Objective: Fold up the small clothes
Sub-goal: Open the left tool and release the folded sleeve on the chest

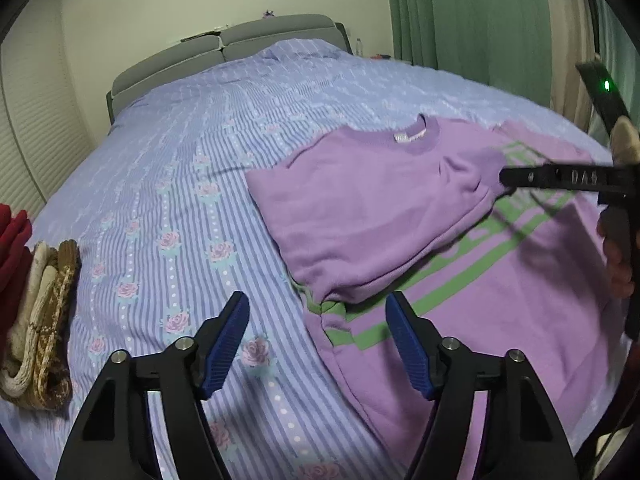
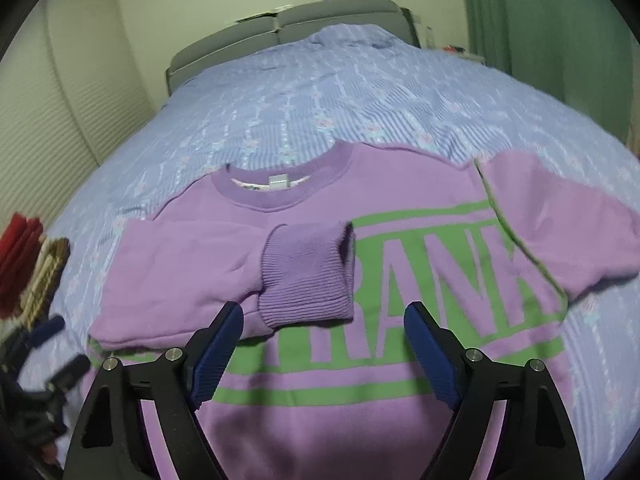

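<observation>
A purple sweatshirt with green lettering lies flat on the bed, collar away from me. Its left sleeve is folded across the chest, ribbed cuff at the middle. The right sleeve lies spread out to the side. My right gripper is open and empty, just above the cuff. My left gripper is open and empty over the sweatshirt's left edge. The sweatshirt and the right gripper over it also show in the left wrist view.
The bed has a blue striped floral cover and a grey headboard. Folded red and beige-brown knit clothes lie stacked at the left. Green curtains hang at the right, a white wardrobe stands left.
</observation>
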`<action>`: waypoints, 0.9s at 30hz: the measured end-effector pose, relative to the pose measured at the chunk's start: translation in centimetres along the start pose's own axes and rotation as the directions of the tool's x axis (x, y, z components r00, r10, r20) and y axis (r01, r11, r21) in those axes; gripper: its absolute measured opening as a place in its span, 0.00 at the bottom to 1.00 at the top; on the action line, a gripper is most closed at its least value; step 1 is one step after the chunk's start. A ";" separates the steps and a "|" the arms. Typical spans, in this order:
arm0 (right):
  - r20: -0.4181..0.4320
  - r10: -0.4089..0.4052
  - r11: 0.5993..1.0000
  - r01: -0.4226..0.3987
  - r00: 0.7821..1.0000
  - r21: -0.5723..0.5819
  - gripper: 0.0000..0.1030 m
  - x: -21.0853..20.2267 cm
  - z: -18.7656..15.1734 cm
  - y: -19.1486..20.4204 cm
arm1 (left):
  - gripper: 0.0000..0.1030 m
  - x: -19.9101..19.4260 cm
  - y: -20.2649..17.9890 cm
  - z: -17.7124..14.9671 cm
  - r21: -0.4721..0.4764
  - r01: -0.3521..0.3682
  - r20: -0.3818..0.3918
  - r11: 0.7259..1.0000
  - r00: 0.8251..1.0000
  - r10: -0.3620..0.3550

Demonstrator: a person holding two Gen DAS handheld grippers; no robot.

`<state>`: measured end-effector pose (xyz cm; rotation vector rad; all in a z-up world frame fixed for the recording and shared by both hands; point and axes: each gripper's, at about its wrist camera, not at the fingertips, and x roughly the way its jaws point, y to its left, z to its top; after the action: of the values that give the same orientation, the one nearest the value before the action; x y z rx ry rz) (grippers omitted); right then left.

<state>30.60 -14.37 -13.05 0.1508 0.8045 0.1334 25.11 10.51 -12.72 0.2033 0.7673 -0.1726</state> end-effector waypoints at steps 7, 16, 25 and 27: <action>-0.025 0.043 0.997 -0.041 0.999 0.072 0.66 1.3 0.3 -0.9 | 0.58 2.1 0.3 -0.7 0.011 -0.051 -0.023 0.999 0.998 0.051; -0.037 0.030 0.997 -0.028 0.999 0.068 0.30 2.4 0.7 -0.5 | 0.50 1.9 0.7 0.4 -0.103 -0.057 -0.001 0.993 0.998 0.058; 0.024 0.008 1.000 -0.008 1.000 -0.002 0.11 0.8 1.3 -0.1 | 0.37 2.0 1.6 -0.8 -0.206 -0.079 -0.039 0.975 0.997 0.073; 0.021 -0.011 1.000 0.011 1.000 -0.006 0.11 1.1 1.2 -0.2 | 0.38 2.1 1.6 -0.9 -0.216 -0.080 -0.047 0.973 0.996 0.071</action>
<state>32.20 -14.48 -13.03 0.1422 0.7835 0.1238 26.31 12.13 -14.64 0.0278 0.8097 -0.0117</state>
